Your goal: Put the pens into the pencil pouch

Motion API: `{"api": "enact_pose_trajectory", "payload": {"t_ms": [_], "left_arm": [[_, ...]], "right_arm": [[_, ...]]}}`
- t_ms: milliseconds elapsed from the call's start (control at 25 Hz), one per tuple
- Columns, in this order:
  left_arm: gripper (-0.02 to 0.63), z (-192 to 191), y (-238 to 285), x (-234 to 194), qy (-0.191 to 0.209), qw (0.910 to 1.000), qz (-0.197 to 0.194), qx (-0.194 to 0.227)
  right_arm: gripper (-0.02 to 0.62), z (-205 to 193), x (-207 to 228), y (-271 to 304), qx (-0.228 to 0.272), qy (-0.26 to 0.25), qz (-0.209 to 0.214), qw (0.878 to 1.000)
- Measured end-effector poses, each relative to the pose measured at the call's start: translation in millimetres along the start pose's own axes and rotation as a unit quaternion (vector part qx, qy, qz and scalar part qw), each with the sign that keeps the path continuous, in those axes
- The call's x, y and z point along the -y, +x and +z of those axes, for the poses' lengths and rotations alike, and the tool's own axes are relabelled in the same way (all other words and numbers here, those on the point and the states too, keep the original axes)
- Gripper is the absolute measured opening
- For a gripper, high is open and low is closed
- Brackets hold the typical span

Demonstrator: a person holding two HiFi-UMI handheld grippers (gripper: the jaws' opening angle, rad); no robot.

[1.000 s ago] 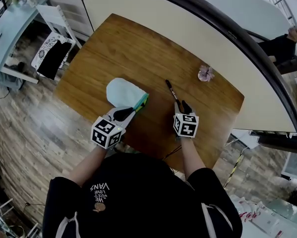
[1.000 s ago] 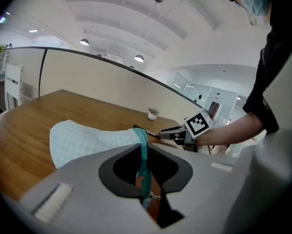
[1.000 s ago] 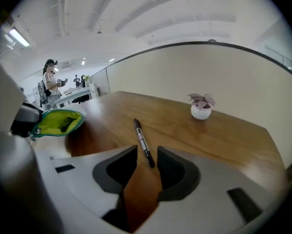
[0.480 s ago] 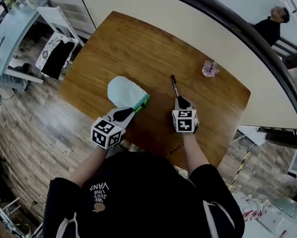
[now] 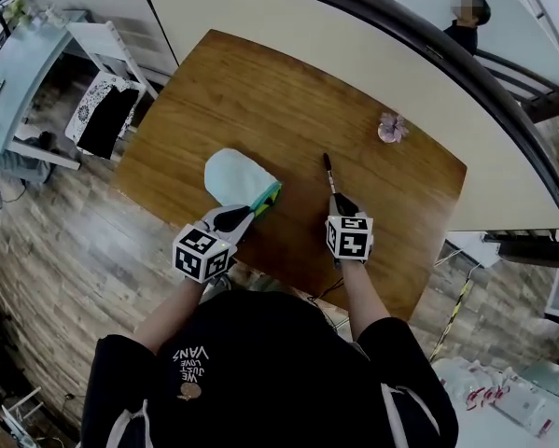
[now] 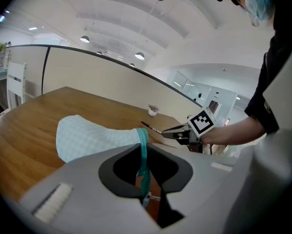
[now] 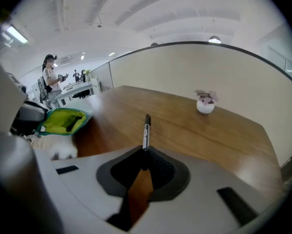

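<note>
left tongs [image 5: 234, 217]: nearly closed, pinching teal zipper edge [image 6: 143, 145] of pencil pouch [image 5: 234, 175]. mint pouch lies on wooden worktop [image 5: 260, 91], mouth held open, yellow-green lining showing. right tongs [image 5: 342, 205]: closing on black pen [image 5: 328, 173], its near end between pads, which seem to press it. pen right of pouch, apart from it, pointing toward far edge. small potted plant [image 5: 389, 128] beyond.

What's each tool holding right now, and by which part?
The left tool grips the pouch by its teal zipper edge. The right tool is closing its jaws on the near end of the pen.
</note>
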State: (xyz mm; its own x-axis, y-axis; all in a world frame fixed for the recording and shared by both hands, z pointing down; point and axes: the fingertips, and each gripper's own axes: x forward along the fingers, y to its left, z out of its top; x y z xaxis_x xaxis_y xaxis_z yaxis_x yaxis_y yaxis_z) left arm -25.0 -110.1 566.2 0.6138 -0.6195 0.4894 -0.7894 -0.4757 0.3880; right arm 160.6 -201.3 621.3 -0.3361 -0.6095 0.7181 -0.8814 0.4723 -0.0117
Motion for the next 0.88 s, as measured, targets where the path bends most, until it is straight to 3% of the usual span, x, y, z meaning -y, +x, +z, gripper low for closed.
{"api": "enact_pose_trajectory", "payload": {"t_ms": [240,880], "left_arm": [[0.044,-3,-11,-1,0.012,0.9998,-0.018,-0.003],[0.044,-1,-29,-2,0.039,0.9976,-0.055,0.014]], "right_arm": [[0.043,-13,-33,-38,0.013,0.034,-0.003,0.999],[0.043,-28,-135,-119,0.055,0.058,0.023,0.997]]}}
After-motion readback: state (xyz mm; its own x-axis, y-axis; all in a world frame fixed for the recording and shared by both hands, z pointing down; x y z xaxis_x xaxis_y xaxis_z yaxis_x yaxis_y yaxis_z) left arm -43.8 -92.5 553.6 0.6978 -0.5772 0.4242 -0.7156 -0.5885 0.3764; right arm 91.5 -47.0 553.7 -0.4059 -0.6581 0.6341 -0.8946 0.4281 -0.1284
